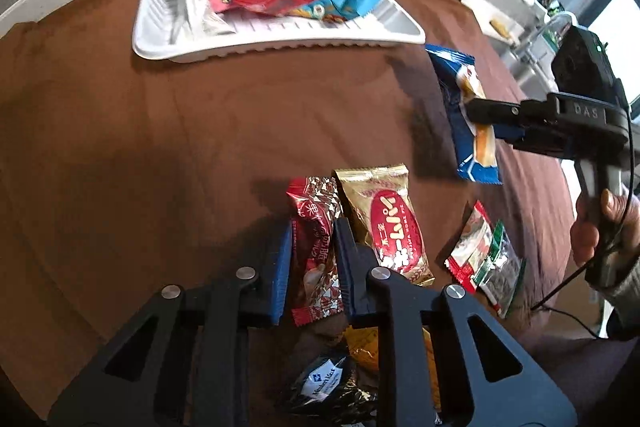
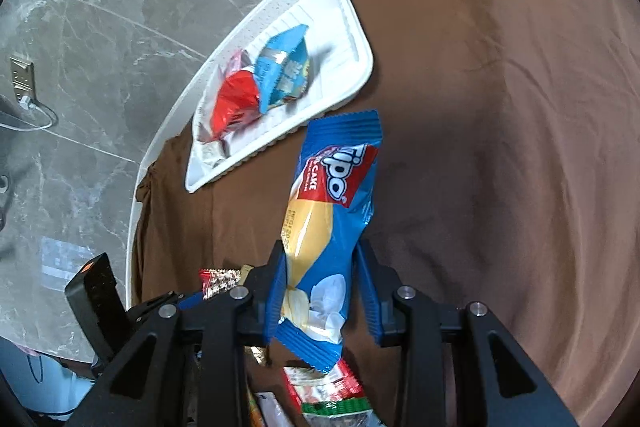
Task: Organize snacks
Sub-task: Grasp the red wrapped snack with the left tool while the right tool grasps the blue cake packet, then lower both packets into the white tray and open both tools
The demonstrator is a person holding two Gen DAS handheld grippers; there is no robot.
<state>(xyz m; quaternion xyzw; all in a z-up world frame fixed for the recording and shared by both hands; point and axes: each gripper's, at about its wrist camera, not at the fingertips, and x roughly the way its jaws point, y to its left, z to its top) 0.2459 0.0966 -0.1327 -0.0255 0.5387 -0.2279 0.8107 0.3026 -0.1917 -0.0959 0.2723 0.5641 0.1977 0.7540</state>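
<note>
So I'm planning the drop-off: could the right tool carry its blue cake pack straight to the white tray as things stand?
Probably yes. The right tool is shut on the blue cake pack, and only bare brown cloth lies between it and the white tray, whose near end is free of snacks.

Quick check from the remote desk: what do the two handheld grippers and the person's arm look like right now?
Both are black frames with silver pivot bolts and ribbed blue finger pads. The right gripper carries raised "DAS" lettering, a grey pistol handle, a trailing black cable and a camera box with a green light. The hand shows a grey ribbed cuff.
</note>
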